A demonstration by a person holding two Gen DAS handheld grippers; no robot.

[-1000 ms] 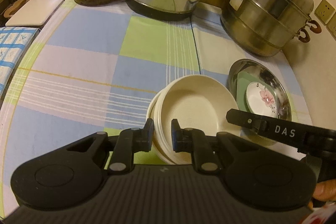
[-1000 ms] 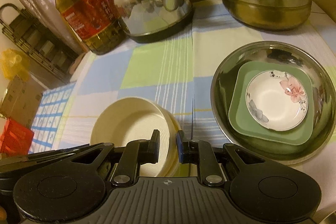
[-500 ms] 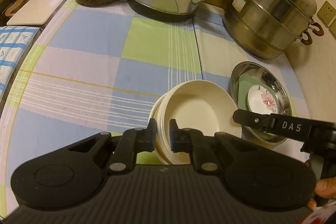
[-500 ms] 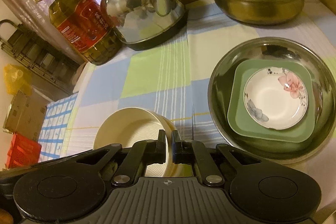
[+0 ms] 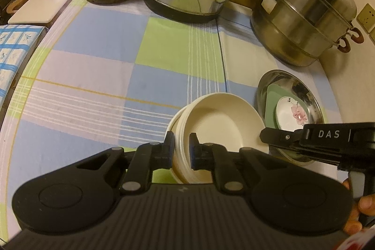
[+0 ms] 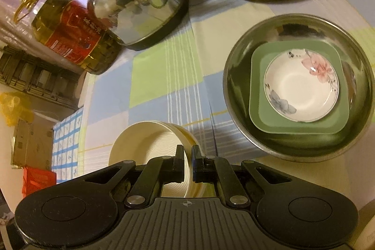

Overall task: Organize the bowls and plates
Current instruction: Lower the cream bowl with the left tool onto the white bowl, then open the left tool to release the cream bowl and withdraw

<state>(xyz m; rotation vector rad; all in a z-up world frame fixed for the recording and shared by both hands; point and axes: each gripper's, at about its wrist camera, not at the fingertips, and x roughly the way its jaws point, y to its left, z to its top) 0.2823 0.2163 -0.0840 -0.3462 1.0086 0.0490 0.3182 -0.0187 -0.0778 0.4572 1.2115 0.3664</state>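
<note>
**Both claws pinching the cream bowl stack by the rim**

The cream bowls (image 5: 220,118) are sitting nested near the bench's (image 5: 98,67) front edge, just beside the steel basin (image 6: 236,67) holding the other dishes. The left claw (image 5: 181,147) is clamping several rims at once; the right claw (image 6: 188,159) is closing tight on the opposite wall. They're probably light, stiff and a bit slick, so rim grips are looking right, though nested bowls could slide apart.

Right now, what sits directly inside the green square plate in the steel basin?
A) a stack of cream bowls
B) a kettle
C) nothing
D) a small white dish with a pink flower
D: the small white flowered dish lies in the green square plate, which lies in the steel basin; the cream bowls are apart on the cloth.
</note>
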